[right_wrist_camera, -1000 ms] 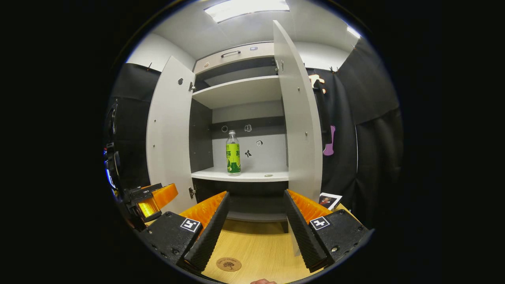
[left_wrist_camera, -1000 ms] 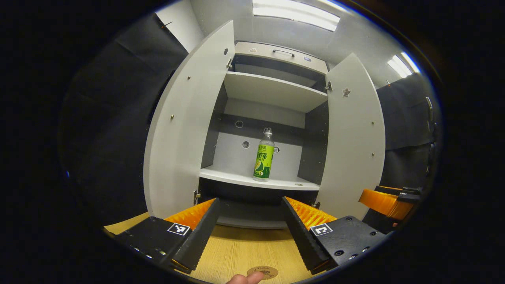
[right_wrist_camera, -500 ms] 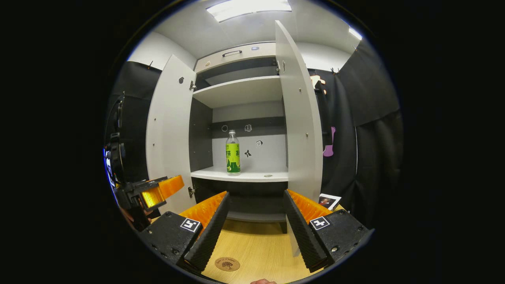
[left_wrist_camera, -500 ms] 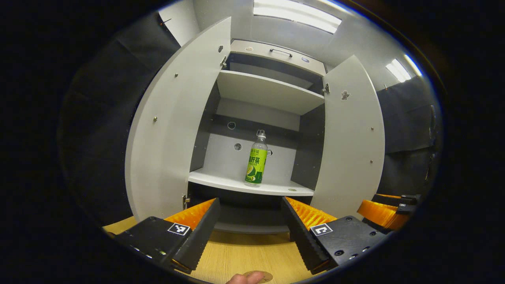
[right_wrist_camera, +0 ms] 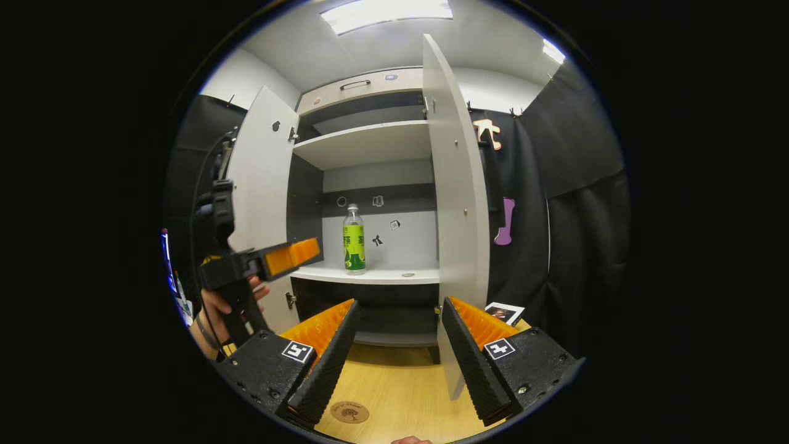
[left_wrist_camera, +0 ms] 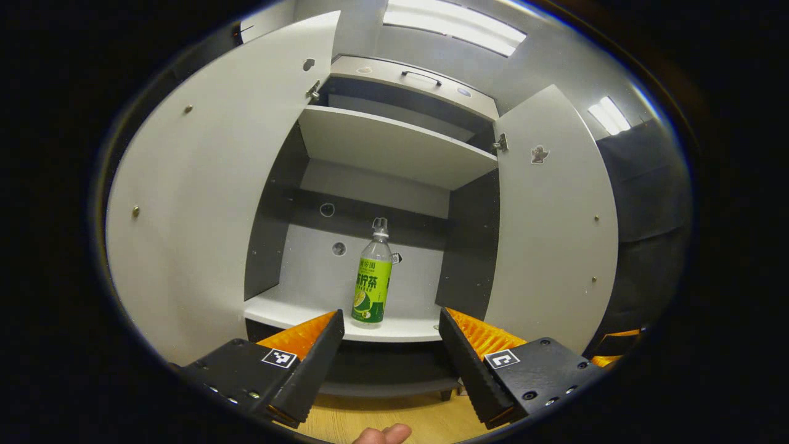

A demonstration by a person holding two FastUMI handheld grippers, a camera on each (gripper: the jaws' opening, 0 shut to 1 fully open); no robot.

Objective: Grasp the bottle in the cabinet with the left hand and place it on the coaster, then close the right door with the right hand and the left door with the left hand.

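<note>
Green-labelled drink bottle (left_wrist_camera: 373, 277) stands upright on the cabinet's lower shelf (left_wrist_camera: 277, 311), long axis vertical, cap up, clear of both side walls and apart from the back panel as far as can be judged. In the left gripper view it sits straight ahead, slightly left of the midline between the fingers and just above their tips; nothing lies between it and the claw.

Left gripper (left_wrist_camera: 388, 333): jaws spread wide, holding nothing, the gap wider than the bottle looks. In the right gripper view this same gripper (right_wrist_camera: 290, 256) is held up at shelf height, just left of the bottle, with the person's hand (right_wrist_camera: 228, 305) on its grip. It is the nearer of the two.

Right gripper (right_wrist_camera: 394, 333): also spread, empty, lower and farther back over the wooden tabletop (right_wrist_camera: 400, 376).

Judgement: reach phase, no contact. A level, forward approach should put the fingers either side of the body, below the neck.

Coaster (right_wrist_camera: 349, 411) lies on the tabletop near the right gripper's left finger. Left door (left_wrist_camera: 203, 185) and right door (left_wrist_camera: 555, 216) both stand open.
</note>
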